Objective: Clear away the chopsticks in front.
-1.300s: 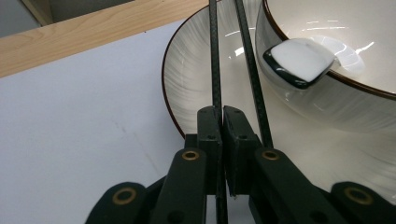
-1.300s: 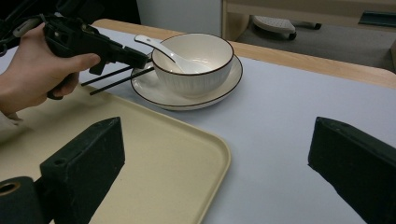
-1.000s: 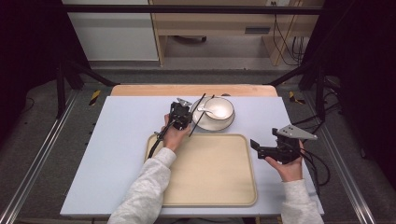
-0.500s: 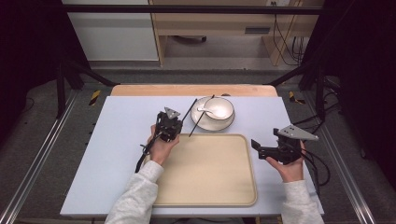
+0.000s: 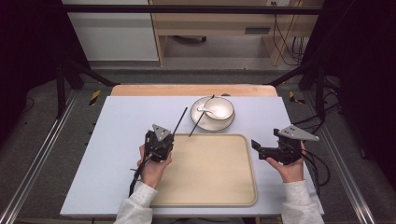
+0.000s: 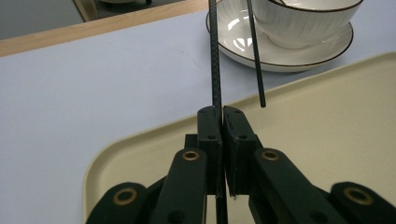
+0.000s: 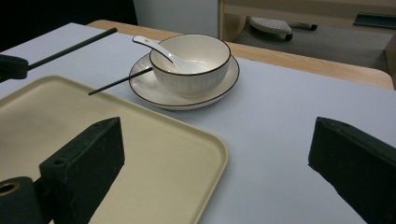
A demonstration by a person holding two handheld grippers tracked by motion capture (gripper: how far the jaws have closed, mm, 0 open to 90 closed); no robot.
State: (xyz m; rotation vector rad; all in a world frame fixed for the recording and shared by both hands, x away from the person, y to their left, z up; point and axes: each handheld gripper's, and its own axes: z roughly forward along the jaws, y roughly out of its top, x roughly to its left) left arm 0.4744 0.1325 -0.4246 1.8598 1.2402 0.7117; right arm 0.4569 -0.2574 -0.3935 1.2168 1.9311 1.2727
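Note:
My left gripper [image 5: 168,139] is shut on a black chopstick [image 5: 180,120] over the far left corner of the beige tray [image 5: 205,186]. In the left gripper view the jaws [image 6: 222,114] clamp the chopstick [image 6: 215,65], which points away toward the saucer [image 6: 280,56]. A second chopstick [image 5: 201,116] lies with one end on the saucer [image 5: 212,125] and the other over the tray's far rim. A white bowl [image 5: 219,108] with a white spoon [image 7: 156,47] in it stands on the saucer. My right gripper [image 5: 262,148] hovers open at the tray's right edge, nothing between its jaws [image 7: 217,128].
A pale blue mat [image 5: 107,154] covers the table, with a wooden edge [image 5: 187,90] at the far side. A cable [image 5: 317,163] trails from my right gripper toward the table's right edge. Dark metal frame legs [image 5: 63,84] stand beyond the far corners.
My left gripper has drawn back from the bowl toward the near left, carrying one chopstick with it. The other chopstick stays on the saucer. The right gripper has not moved.

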